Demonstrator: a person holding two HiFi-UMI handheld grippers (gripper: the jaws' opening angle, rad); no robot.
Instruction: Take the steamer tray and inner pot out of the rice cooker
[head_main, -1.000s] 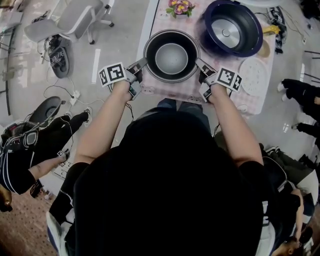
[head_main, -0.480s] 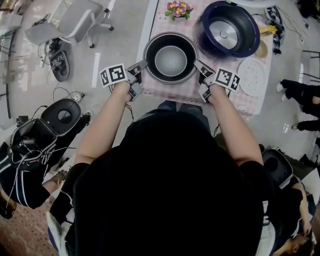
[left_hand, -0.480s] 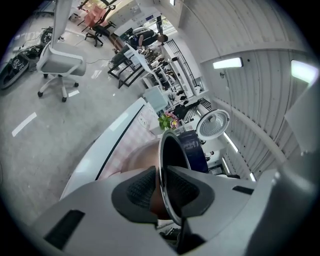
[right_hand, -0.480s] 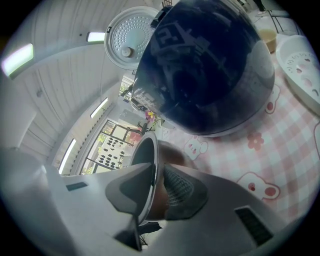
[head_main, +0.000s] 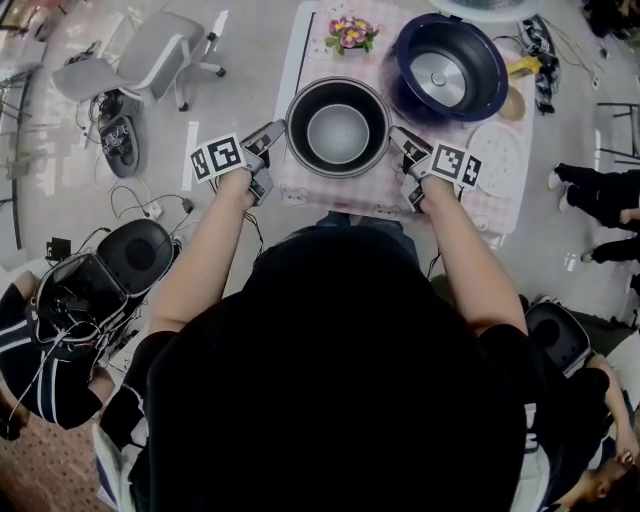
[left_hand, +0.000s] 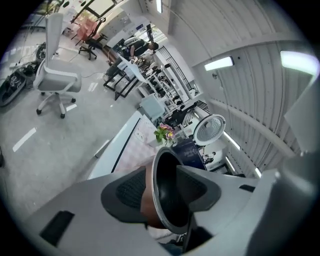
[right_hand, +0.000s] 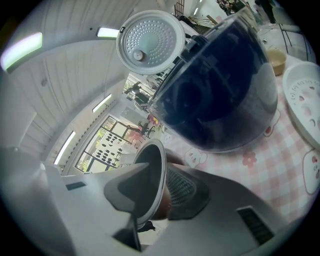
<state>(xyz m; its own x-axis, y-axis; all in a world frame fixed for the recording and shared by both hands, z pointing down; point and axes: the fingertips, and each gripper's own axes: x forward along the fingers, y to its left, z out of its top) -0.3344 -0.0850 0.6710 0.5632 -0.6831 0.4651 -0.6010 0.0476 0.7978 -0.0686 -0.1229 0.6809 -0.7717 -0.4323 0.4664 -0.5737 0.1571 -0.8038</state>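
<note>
The round, dark metal inner pot (head_main: 338, 127) has a shiny grey bottom and nothing in it. It stands upright on the pink checked cloth (head_main: 350, 197), out of the cooker. The big dark blue rice cooker (head_main: 450, 68) stands open just behind it to the right, with nothing inside. The flat, round white steamer tray (head_main: 503, 157) with little holes lies on the cloth beside the cooker.

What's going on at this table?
A person holds a gripper in each hand. The inner pot stands on the checked tablecloth, out of the open rice cooker behind it. The left gripper and right gripper are at opposite sides of its rim, jaws opening with the rim between them. The steamer tray lies to the right.
</note>
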